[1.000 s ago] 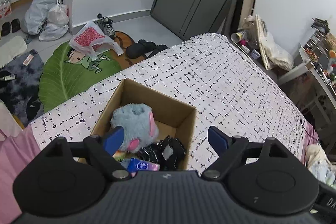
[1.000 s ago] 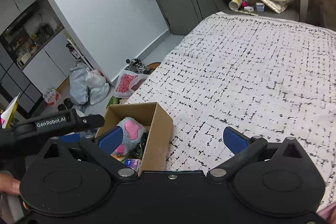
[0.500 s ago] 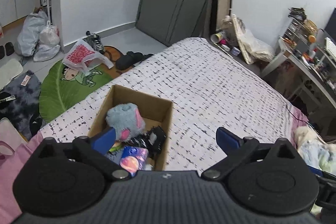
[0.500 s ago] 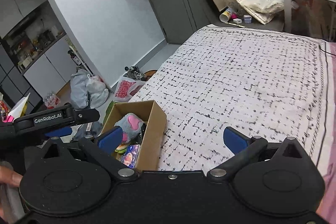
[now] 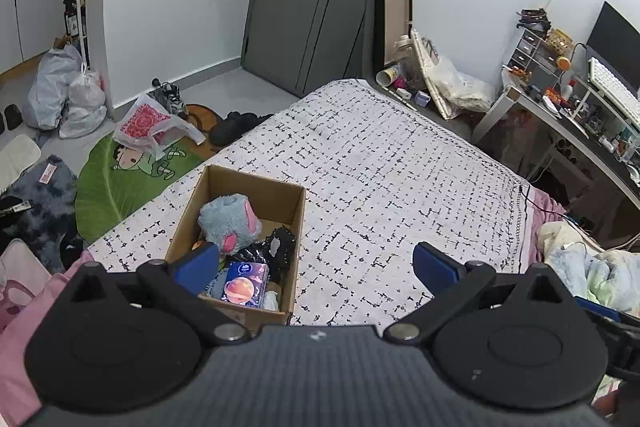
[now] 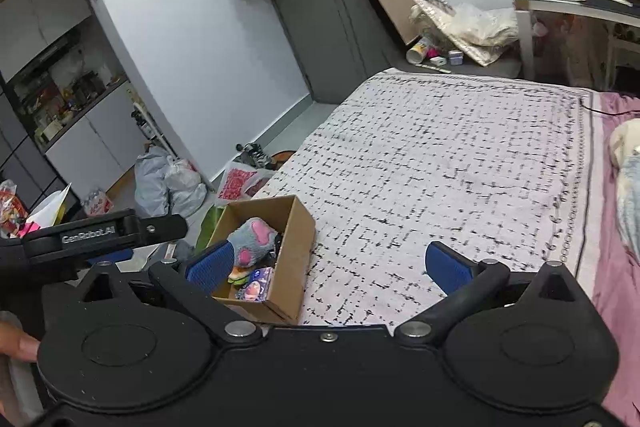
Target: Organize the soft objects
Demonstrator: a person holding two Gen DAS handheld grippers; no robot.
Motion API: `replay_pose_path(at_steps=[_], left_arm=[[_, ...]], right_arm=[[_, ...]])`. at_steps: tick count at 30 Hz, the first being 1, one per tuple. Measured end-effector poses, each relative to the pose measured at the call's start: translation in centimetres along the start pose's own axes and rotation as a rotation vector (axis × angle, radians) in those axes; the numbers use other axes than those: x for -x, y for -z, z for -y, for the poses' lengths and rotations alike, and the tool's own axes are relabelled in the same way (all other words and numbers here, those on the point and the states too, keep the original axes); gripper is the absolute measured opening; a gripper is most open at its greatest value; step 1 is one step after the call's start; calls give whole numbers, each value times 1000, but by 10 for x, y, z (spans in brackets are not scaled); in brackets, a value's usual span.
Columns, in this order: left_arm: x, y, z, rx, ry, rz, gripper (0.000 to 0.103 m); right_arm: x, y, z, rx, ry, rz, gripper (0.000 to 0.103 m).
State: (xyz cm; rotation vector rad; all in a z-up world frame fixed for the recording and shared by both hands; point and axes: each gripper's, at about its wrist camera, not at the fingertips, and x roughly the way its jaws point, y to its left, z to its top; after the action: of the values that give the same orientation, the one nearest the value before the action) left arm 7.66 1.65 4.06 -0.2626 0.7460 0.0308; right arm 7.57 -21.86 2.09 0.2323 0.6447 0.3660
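Note:
A brown cardboard box [image 5: 256,183] stands on the bed near its left edge. Inside lie a blue-grey plush with pink patches [image 5: 228,221], a black lacy piece [image 5: 276,245] and a small pack printed with a planet [image 5: 244,283]. My left gripper [image 5: 316,265] hovers above and behind the box, open wide, nothing between its blue pads. My right gripper [image 6: 329,264] is open too and holds nothing; the box [image 6: 296,255] and plush [image 6: 256,239] sit low and left in its view. The left tool's black body [image 6: 104,233] shows at that view's left edge.
The bed cover [image 5: 380,167] is white with black marks; a pink sheet [image 6: 616,267] and bundled light bedding [image 5: 580,267] lie to the right. A cluttered desk [image 5: 580,119] stands beyond. On the floor are a green leaf rug [image 5: 108,187], plastic bags [image 5: 60,95] and shoes.
Both grippers have drawn back and up from the box, which now looks smaller and farther away. The left jaws have spread wider. The plush stays in the box.

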Motion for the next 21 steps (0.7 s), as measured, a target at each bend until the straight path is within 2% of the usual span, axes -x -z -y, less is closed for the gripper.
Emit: replay_pose_path(at_steps=[13,21], left_arm=[[33,13,13,-45,13,24,102],[42,24,18,-89,18,10,102]], right_arm=[[28,17,-4,-12,-5,14,103],[38,25,-4,-34,-13,22,103]])
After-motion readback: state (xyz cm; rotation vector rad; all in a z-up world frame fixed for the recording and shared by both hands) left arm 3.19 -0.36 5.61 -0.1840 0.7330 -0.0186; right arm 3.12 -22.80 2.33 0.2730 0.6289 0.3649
